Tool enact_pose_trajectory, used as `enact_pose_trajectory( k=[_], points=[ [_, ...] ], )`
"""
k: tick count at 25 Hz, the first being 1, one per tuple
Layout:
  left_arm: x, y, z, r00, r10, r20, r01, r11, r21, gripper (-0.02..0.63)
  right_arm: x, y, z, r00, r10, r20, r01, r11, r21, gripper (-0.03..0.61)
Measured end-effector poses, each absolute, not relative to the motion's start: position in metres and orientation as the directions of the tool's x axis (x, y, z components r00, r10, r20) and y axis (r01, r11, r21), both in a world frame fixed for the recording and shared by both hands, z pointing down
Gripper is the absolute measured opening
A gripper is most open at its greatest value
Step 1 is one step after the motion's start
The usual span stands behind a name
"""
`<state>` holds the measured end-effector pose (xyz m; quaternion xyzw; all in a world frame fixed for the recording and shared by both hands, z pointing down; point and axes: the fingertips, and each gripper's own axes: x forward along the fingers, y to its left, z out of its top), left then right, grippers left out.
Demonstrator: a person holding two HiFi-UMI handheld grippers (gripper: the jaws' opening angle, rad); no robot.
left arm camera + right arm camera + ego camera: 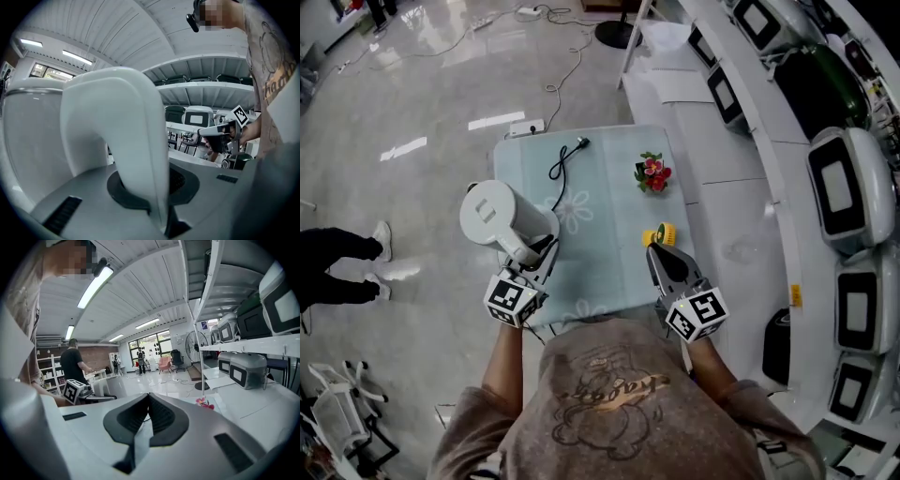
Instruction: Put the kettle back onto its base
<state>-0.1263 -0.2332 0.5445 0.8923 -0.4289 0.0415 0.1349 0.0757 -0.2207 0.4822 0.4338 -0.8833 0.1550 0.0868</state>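
Kettle point(497, 217) and table point(609, 267) are the big things here. The white body sits at the table's near left corner, partly out past the left edge as seen from my head. Its lid is up and it hangs from its handle point(117, 136). I cannot tell whether it is still off the surface.

My left gripper point(536, 258) is clamped on that handle. In the left gripper view the handle fills the gap between the jaws. My right gripper point(656, 251) is squeezed closed on nothing, and hovers over the near right part of the table.

I cannot find the base. It may lie under the kettle body, since the black cord point(561, 164) runs from its plug point(581, 142) towards that spot, but the body hides whatever is below it.

That is my main worry. If I lower blind, the kettle could land off-centre on the base, or half on the cord, and sit tilted. So close to the edge, a tilt could take it off the table. I also hold only the handle, so the body could swing or slip round in the jaws if I tip my wrist.

Smaller risks sit on the right. The yellow piece point(659, 234) lies just beside my right jaws, and a careless shift would knock it. The red flowers point(652, 173) are farther back and look safe.
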Motion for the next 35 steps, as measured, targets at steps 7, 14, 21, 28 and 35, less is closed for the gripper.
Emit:
enact_pose_trajectory(
  k=[7, 14, 21, 28, 35],
  points=[
    [-0.122, -0.253, 0.578, 0.652, -0.726, 0.219, -0.758, -0.613, 0.222, 0.061, 0.088, -0.221, 0.49, -0.558, -0.76, 0.334, -0.829, 0.532, -0.175, 0.002],
    [-0.116, -0.264, 0.595, 0.667, -0.705, 0.241, -0.745, -0.634, 0.209, 0.061, 0.095, -0.226, 0.493, -0.524, -0.773, 0.357, -0.85, 0.503, -0.157, 0.002],
    [-0.111, -0.268, 0.605, 0.675, -0.693, 0.255, -0.737, -0.649, 0.189, 0.063, 0.095, -0.232, 0.497, -0.518, -0.77, 0.372, -0.852, 0.5, -0.154, 0.002],
    [-0.101, -0.264, 0.607, 0.688, -0.673, 0.27, -0.722, -0.673, 0.162, 0.061, 0.091, -0.234, 0.501, -0.524, -0.763, 0.379, -0.848, 0.506, -0.155, 0.002],
    [-0.091, -0.254, 0.613, 0.695, -0.658, 0.289, -0.708, -0.696, 0.118, 0.061, 0.092, -0.229, 0.505, -0.529, -0.755, 0.388, -0.845, 0.512, -0.155, 0.002]
  ],
)
